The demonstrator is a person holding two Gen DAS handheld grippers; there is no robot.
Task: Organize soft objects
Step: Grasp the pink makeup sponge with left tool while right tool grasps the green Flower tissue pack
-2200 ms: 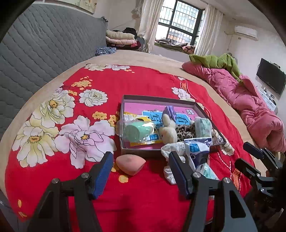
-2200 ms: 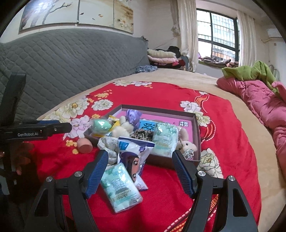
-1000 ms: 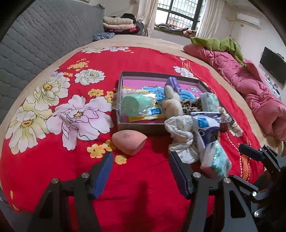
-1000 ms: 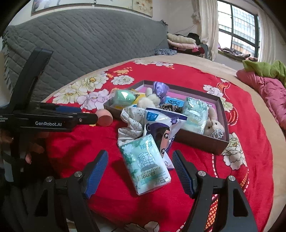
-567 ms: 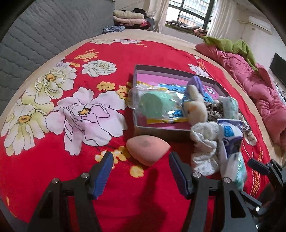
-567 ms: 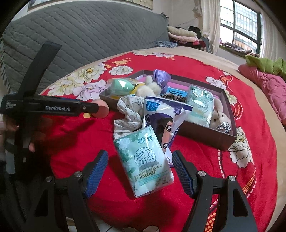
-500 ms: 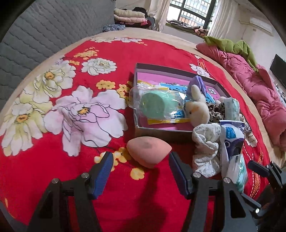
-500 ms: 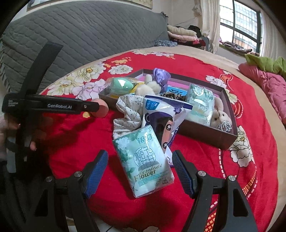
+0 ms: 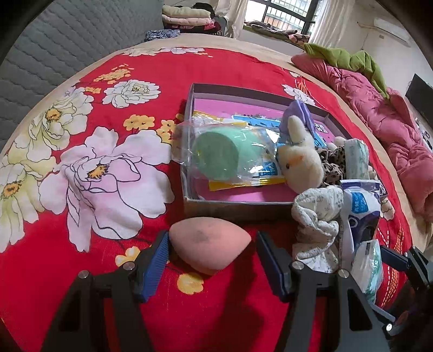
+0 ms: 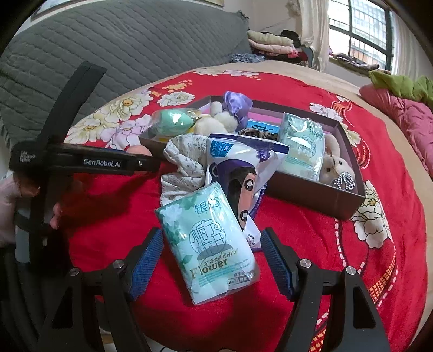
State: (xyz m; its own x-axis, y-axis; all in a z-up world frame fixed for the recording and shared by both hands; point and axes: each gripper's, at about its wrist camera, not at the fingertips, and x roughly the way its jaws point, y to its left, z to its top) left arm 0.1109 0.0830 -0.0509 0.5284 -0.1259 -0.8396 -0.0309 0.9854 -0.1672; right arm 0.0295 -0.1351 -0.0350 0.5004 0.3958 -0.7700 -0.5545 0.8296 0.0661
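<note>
A pink egg-shaped sponge [image 9: 207, 245] lies on the red bedspread in front of the brown box [image 9: 232, 207]. My left gripper [image 9: 212, 260] is open, its fingers on either side of the sponge, the left pad touching it. My right gripper [image 10: 212, 260] is open around a pale green tissue pack [image 10: 207, 243]. A floral cloth [image 10: 184, 162] and a white-and-purple packet [image 10: 238, 173] lean on the box front. The box [image 10: 311, 195] holds a bagged green sponge [image 9: 224, 155], a cream plush rabbit [image 9: 300, 159], another tissue pack [image 10: 301, 146] and a small plush [image 10: 334, 162].
A grey quilted headboard [image 10: 121, 46] stands behind the bed. A pink quilt [image 9: 379, 108] with a green cloth [image 9: 343, 59] lies at the right. Folded clothes [image 9: 186, 19] are stacked by the window. The left gripper's body [image 10: 81, 162] crosses the right wrist view.
Both grippers have moved forward and down. The left fingers now straddle the pink sponge; the right fingers now straddle the green tissue pack. Both stay open.
</note>
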